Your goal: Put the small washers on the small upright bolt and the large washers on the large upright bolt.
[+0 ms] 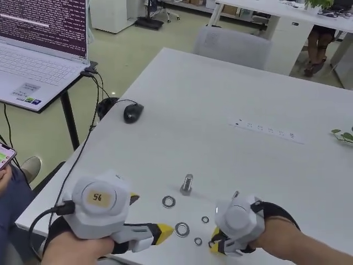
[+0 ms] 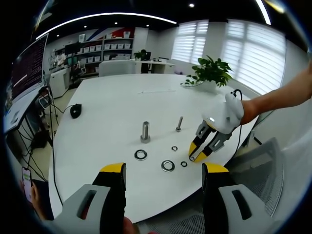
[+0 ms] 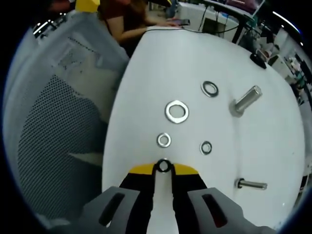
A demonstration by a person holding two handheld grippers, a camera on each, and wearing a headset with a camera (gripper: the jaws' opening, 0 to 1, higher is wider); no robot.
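A large upright bolt (image 1: 187,184) (image 2: 145,131) (image 3: 246,101) and a small upright bolt (image 1: 235,195) (image 2: 179,123) (image 3: 251,185) stand on the white table (image 1: 220,99). Two large washers (image 1: 169,201) (image 1: 182,228) (image 3: 177,111) and two small washers (image 1: 205,219) (image 1: 198,241) (image 3: 164,140) lie flat in front of them. My right gripper (image 1: 212,243) (image 2: 193,157) (image 3: 163,168) is low at the table's near edge, its yellow tips shut on a third small washer (image 3: 163,166). My left gripper (image 1: 162,233) (image 2: 165,169) hangs open left of the washers, holding nothing.
A black mouse (image 1: 133,112) with its cable lies at the left edge, and a white power strip (image 1: 265,130) farther back. A laptop (image 1: 38,49) stands on a side stand to the left. A grey chair (image 1: 234,47) is behind the table, and a mesh chair (image 3: 63,112) at its near edge.
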